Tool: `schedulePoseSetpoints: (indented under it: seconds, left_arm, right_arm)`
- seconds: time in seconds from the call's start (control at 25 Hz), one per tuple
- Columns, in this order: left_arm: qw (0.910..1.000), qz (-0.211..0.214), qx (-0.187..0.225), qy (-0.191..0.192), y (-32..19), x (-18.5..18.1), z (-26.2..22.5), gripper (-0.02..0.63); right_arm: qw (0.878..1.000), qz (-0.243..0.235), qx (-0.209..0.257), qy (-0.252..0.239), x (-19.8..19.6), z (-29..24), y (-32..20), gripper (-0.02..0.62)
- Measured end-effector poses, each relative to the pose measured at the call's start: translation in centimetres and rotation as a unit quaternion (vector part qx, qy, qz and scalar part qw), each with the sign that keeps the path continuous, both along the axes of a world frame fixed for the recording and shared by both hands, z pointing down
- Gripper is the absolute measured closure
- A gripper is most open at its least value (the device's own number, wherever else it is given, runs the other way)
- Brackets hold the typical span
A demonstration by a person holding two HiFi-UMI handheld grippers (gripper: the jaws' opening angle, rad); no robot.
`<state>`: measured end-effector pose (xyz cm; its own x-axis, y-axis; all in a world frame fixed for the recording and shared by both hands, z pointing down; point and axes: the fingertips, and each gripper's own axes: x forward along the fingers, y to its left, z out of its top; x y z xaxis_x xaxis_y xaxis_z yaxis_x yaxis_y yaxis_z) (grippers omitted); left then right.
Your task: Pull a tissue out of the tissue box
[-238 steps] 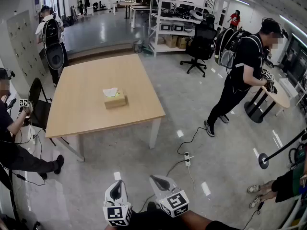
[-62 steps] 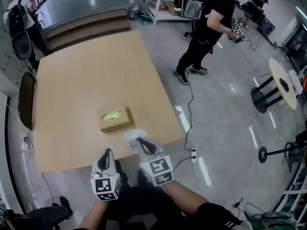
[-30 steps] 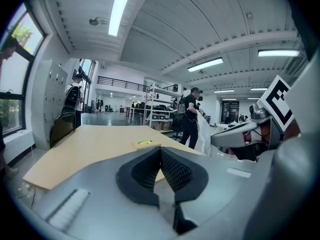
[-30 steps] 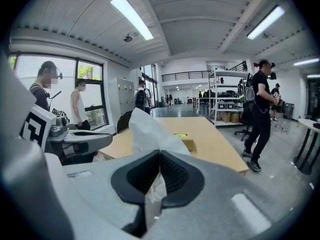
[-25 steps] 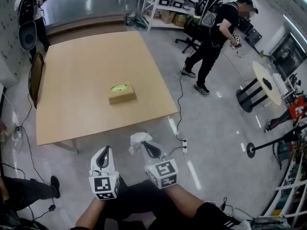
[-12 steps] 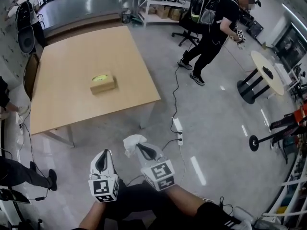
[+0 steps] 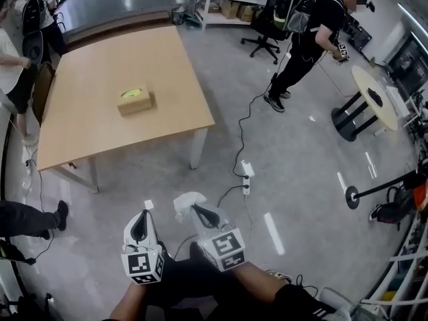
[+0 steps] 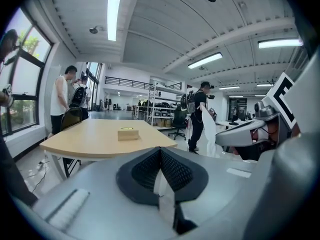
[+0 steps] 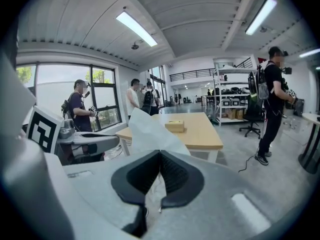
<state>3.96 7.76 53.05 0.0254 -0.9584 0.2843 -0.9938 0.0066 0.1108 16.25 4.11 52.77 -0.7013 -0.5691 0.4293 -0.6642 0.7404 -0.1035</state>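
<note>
Tissue (image 7: 188, 201), white and crumpled, was pinched in the right hand-held gripper (image 7: 196, 208), whose jaws were pressed together on it. In the right gripper view the sheet rose out of the closed pads and fanned up and to the left, hiding part of the room ahead. The left hand-held gripper (image 7: 141, 215) was just beside it, on its left, with its jaws closed against each other and gripping nothing. Both were held low in front of the person, over the grey floor (image 7: 301, 166) and well apart from the desk (image 7: 93, 122).

On that pale wooden desk, near its middle, sat the tissue box (image 7: 135, 101), a tan carton with a yellow-green oval opening on its top. Both gripper views showed it small and far off on the desk top.

Between the desk and the grippers a white power strip (image 7: 245, 178) lay on the floor, with a black cable (image 7: 257, 105) running away from it toward the far side of the room. Beyond the desk's right corner a person in black (image 7: 314, 35) with a backpack stood near an office chair (image 7: 264, 27), and a round table (image 7: 373, 102) stood at the right. At the desk's left edge stood a person in a white top (image 7: 9, 53).
</note>
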Motion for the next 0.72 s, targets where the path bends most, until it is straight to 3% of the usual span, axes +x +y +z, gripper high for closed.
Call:
schedulePoseSetpoints:
  seconds: [0.28,0.72]
  left_arm:
    - [0.9999,0.01,0.005,-0.001,0.4,1.0,0.0,0.588]
    - [0.9996,0.023,0.009,-0.011,-0.4,-0.3,0.1,0.588]
  right_arm:
    - [1.0,0.003,0.009,-0.003,0.6,0.0,0.7,0.603]
    - [0.999,0.03,0.011,-0.012,0.2,-0.4,-0.5,0.603]
